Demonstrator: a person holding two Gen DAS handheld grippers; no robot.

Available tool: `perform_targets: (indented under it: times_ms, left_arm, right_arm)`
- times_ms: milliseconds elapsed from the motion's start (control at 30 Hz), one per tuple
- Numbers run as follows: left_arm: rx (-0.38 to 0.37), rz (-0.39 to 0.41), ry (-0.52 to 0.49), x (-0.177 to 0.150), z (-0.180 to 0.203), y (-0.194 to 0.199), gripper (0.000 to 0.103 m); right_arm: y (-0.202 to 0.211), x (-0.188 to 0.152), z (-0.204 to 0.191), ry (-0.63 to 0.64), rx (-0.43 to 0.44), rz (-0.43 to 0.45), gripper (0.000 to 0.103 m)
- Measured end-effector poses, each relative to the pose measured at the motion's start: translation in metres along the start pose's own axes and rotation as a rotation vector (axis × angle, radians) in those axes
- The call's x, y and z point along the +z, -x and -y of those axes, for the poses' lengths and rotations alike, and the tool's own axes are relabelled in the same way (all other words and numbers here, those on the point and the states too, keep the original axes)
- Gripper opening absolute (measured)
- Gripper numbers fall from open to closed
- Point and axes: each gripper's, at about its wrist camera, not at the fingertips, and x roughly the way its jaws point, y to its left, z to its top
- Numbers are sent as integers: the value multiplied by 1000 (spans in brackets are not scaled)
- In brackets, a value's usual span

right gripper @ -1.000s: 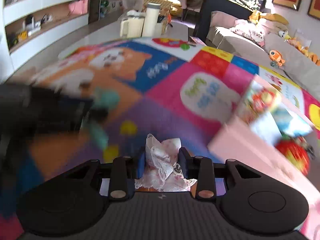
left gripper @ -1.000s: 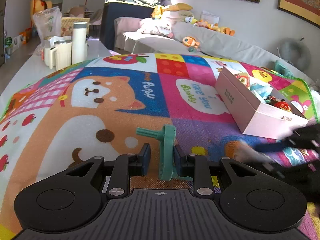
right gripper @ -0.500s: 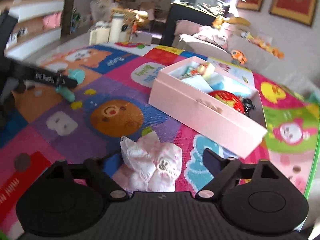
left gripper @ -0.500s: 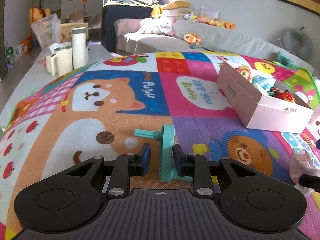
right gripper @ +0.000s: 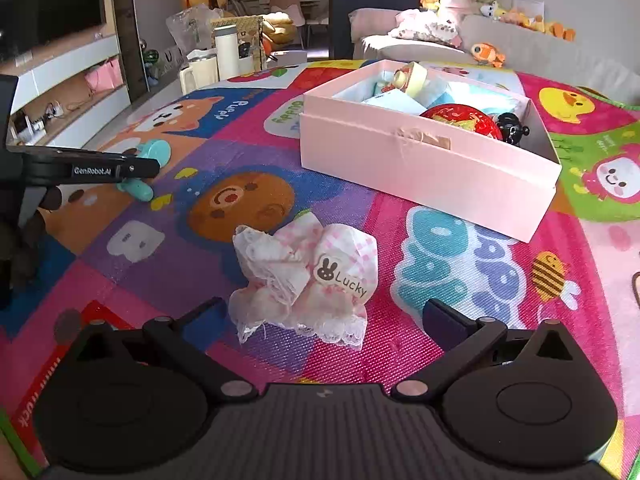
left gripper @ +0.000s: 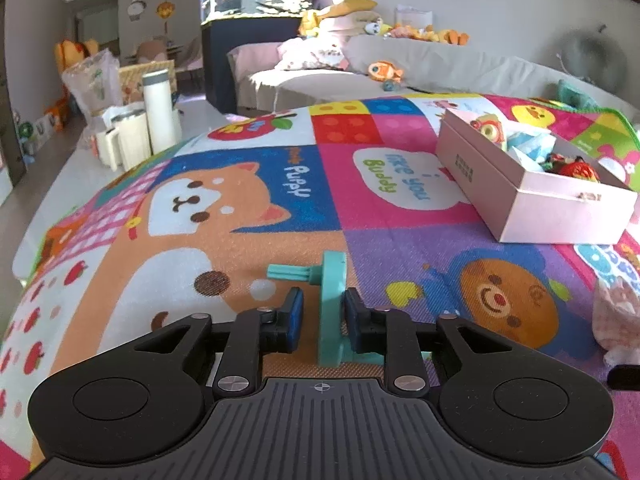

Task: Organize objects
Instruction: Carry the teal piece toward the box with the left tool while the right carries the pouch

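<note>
In the left wrist view, the left gripper (left gripper: 320,314) is seen low over a colourful play mat (left gripper: 248,216). A teal plastic toy (left gripper: 330,304) stands upright between its fingers (left gripper: 294,314); the right finger is pressed against the toy's flat plate, while a sliver of gap may remain at the left finger, and whether that side touches cannot be told. By the narrow spacing, the fingers are taken as pinched on the toy. A short teal peg is seen sticking out to the left from the top of the plate. Farther right on the mat, an open pink box (left gripper: 532,200) is seen holding several small things, among them a red item. A pink-and-white cloth bundle (left gripper: 616,320) is cut off by the right edge.

In the right wrist view, the right gripper (right gripper: 320,312) is shown with its fingers (right gripper: 444,322) spread wide and opening. The cloth bundle (right gripper: 304,276), marked with a rabbit label, lies on the mat (right gripper: 460,264) between the fingers, untouched by either. The pink box (right gripper: 420,160) sits beyond it, well apart. At the left edge, the left gripper (right gripper: 136,170) is seen side-on with the teal toy (right gripper: 154,152) at its tip.
</note>
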Motion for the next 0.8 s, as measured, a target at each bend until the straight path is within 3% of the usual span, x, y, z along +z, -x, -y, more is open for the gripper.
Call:
perform_targets:
  times_ms: [200,333,500,633,800]
  left_arm:
    - [-163,-8,-146,-8,27,11,20]
    - [-147,-14,-224,-13,40,17,21]
    - [-152,-24,-152,-13,36,16,20]
    - [-132,-6,-165,-15,39,17,20]
    - [-144,-5,-146,-15,36,16,20]
  right_arm:
    - [0,0,-2,4,-2,4,103]
    - [-1,0,-3,6,-7,2,103]
    - [-1,0,-3,8,-8,-3,103]
    - [0,0,-2,-5,-5,5,103]
    - [19,-3,-4,-9,-20,126,100]
